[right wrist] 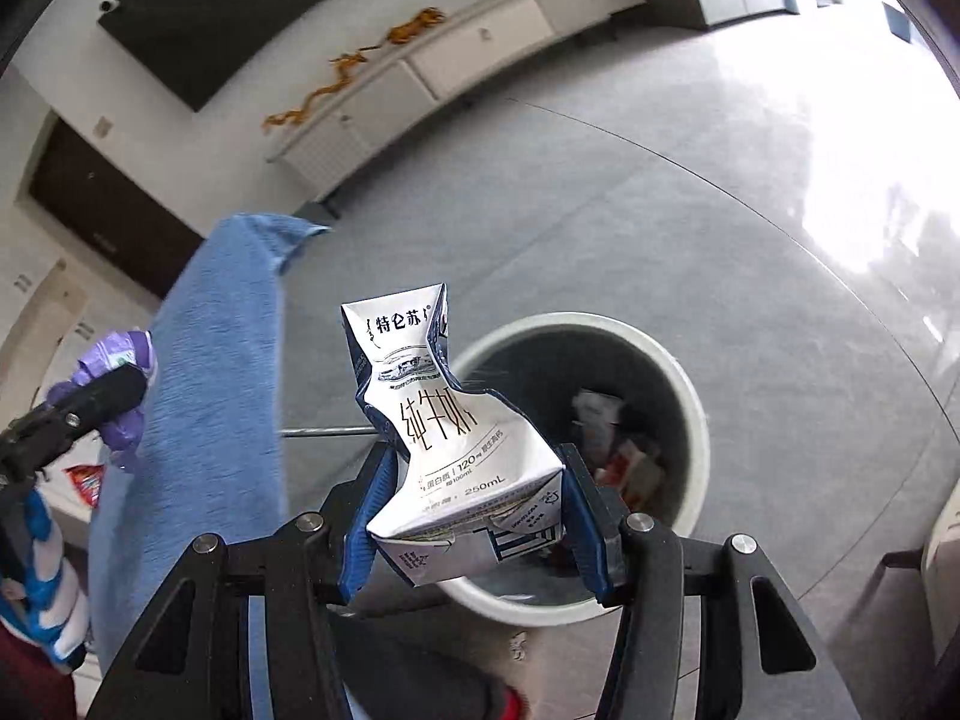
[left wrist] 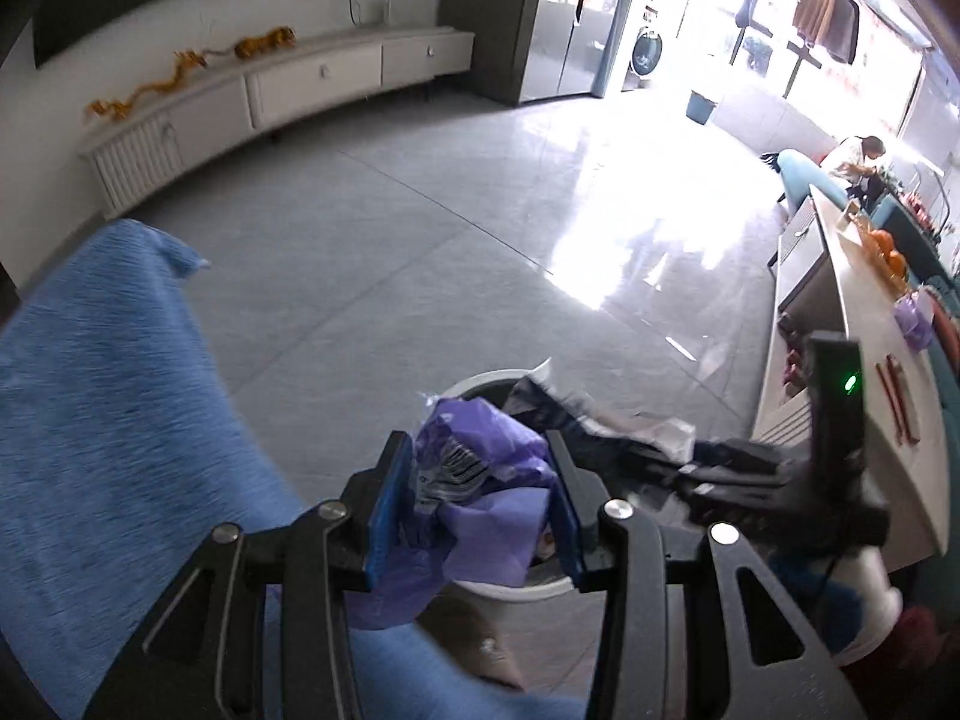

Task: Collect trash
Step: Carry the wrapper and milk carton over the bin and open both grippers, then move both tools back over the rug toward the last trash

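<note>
Left hand-held gripper (left wrist: pixel 480 504) clamps purple bag (left wrist: pixel 480 462), right hand-held gripper (right wrist: pixel 474 516) clamps milk carton (right wrist: pixel 447 438)

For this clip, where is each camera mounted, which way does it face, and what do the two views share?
Left wrist: on the left gripper, looking along its fingers, shut on a purple bag over the bin; the right gripper crosses at right.
Right wrist: on the right gripper, looking down past a crushed milk carton into the bin.
Shared: bin, blue cloth, TV cabinet.
</note>
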A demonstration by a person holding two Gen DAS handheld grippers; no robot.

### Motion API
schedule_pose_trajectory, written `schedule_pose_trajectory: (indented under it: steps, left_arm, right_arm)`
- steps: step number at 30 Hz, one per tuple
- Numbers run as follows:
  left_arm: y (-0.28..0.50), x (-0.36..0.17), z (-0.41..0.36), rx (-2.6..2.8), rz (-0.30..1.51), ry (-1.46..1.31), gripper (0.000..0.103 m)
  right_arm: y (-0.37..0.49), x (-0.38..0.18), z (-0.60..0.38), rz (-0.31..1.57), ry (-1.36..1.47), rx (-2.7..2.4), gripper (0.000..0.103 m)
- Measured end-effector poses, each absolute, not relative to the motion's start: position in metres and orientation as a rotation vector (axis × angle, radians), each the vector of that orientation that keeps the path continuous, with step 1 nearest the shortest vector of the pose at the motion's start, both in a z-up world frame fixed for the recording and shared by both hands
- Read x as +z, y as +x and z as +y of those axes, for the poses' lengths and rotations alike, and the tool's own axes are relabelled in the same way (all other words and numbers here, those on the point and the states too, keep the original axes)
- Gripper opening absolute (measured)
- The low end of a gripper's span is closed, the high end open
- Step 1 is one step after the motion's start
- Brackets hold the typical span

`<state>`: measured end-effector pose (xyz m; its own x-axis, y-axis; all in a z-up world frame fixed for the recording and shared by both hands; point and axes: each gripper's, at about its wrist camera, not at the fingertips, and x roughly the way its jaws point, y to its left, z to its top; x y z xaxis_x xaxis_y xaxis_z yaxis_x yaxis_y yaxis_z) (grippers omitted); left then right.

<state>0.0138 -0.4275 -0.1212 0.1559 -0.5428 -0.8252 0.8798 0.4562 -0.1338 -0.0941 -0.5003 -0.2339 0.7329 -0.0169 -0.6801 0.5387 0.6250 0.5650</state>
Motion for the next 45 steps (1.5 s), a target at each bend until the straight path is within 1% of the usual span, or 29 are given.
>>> schedule_pose_trajectory:
  steps: [1,3,5,8,11,16,21,25,33,34,36,40,44,45]
  left_arm:
    - [0.015,-0.125,-0.432,-1.066,0.969,0.420,0.043]
    - [0.019,-0.131,-0.443,-1.077,1.010,0.391,0.050]
    - [0.023,-0.133,-0.449,-1.084,1.035,0.365,0.052]
    - [0.026,-0.130,-0.447,-1.096,1.034,0.346,0.052]
    - [0.027,-0.122,-0.438,-1.098,1.016,0.340,0.053]
    - [0.029,-0.100,-0.403,-1.077,0.941,0.306,0.052]
    - [0.032,-0.073,-0.361,-1.008,0.843,0.285,0.053]
    - [0.034,-0.052,-0.311,-0.917,0.759,0.291,0.053]
    - [0.040,-0.016,-0.188,-0.668,0.611,0.225,0.054]
    - [0.041,-0.011,-0.170,-0.626,0.589,0.215,0.056]
    - [0.042,-0.004,-0.136,-0.558,0.546,0.192,0.065]
    - [0.041,0.008,-0.072,-0.438,0.465,0.135,0.066]
    - [0.034,0.013,-0.028,-0.342,0.398,0.099,0.066]
    - [0.032,0.014,-0.019,-0.324,0.390,0.091,0.066]
  right_arm:
    - [-0.091,-0.237,-0.502,0.697,0.849,-0.356,0.051]
    - [-0.086,-0.246,-0.507,0.716,0.852,-0.359,0.053]
    - [-0.083,-0.257,-0.514,0.731,0.862,-0.373,0.060]
    - [-0.080,-0.264,-0.516,0.742,0.869,-0.389,0.064]
    - [-0.086,-0.263,-0.514,0.742,0.867,-0.398,0.064]
    - [-0.095,-0.242,-0.509,0.709,0.836,-0.419,0.064]
    - [-0.097,-0.197,-0.491,0.652,0.748,-0.423,0.064]
    - [-0.089,-0.156,-0.467,0.615,0.659,-0.413,0.065]
    - [-0.064,-0.083,-0.395,0.564,0.475,-0.341,0.073]
    - [-0.059,-0.075,-0.383,0.560,0.454,-0.325,0.076]
    - [-0.046,-0.062,-0.359,0.556,0.413,-0.290,0.081]
    - [-0.019,-0.046,-0.317,0.561,0.323,-0.227,0.094]
    - [0.008,-0.036,-0.273,0.557,0.245,-0.162,0.101]
    - [0.015,-0.033,-0.261,0.552,0.224,-0.150,0.102]
